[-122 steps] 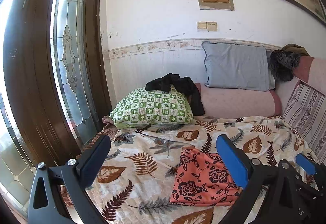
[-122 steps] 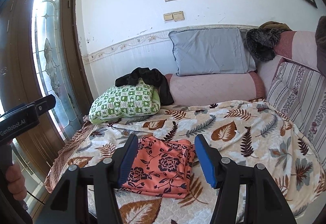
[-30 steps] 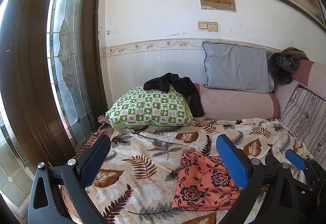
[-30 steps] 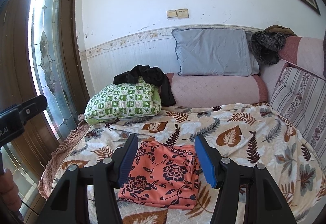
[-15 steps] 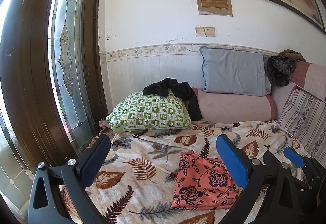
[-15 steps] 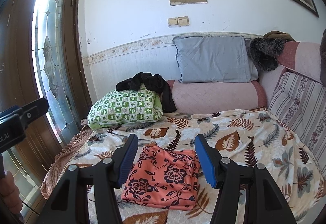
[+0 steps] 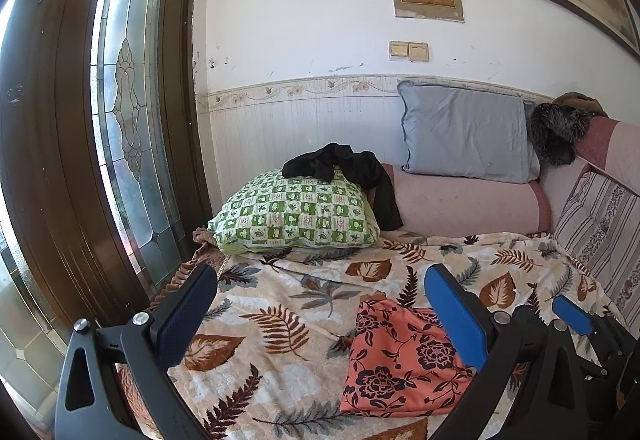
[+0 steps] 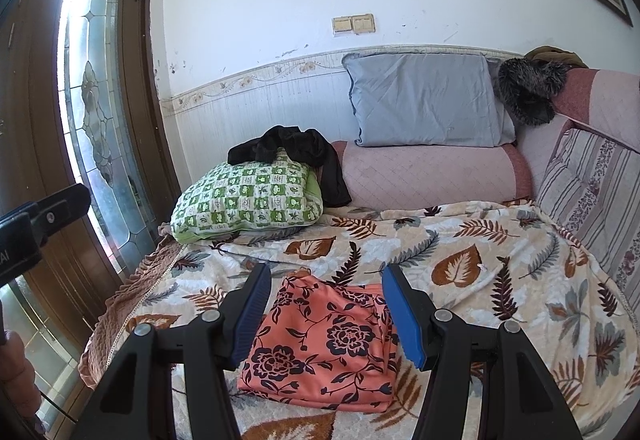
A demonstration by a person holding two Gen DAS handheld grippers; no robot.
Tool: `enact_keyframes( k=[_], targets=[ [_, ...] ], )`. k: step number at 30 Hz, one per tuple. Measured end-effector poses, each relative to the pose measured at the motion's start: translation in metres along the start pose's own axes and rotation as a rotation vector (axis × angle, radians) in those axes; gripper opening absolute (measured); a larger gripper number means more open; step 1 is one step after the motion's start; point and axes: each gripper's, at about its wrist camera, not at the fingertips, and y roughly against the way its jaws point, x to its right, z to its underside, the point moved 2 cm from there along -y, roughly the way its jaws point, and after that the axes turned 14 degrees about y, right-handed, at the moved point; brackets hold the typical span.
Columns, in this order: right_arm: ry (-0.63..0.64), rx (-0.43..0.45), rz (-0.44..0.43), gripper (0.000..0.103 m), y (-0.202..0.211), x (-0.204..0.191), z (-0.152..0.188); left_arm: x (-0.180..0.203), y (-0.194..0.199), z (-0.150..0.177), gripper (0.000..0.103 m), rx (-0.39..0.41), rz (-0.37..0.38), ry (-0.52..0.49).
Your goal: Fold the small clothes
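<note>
A folded orange cloth with dark flowers (image 8: 324, 348) lies flat on the leaf-print blanket (image 8: 480, 264). In the left wrist view the cloth (image 7: 396, 360) sits low and right of centre. My right gripper (image 8: 326, 314) is open and empty, held above the cloth's near part without touching it. My left gripper (image 7: 320, 308) is open wide and empty, to the left of the cloth. The right gripper's blue pad (image 7: 572, 316) shows at the right edge of the left wrist view. A black garment (image 8: 296, 151) lies crumpled on the green checked pillow (image 8: 248, 199).
A grey pillow (image 8: 424, 103) leans on the wall over a pink bolster (image 8: 432, 175). A striped cushion (image 8: 592, 191) and a dark furry item (image 8: 528, 87) are at the right. A wooden door with patterned glass (image 7: 120, 119) stands left of the bed.
Both grippers have drawn back and risen a little from the cloth, staying open. The folded cloth has not moved.
</note>
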Motion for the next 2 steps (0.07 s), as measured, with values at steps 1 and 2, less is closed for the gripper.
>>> enact_keyframes(
  k=[1, 2],
  targets=[
    [-0.005, -0.004, -0.006, 0.062, -0.0039, 0.0013, 0.0005, -0.0006, -0.0048, 0.0009, 0.103, -0.005, -0.006, 0.004],
    [-0.012, -0.01, -0.013, 0.062, -0.0082, 0.0039, 0.0012, -0.0013, -0.0112, 0.0021, 0.103, -0.016, -0.01, 0.01]
  ],
)
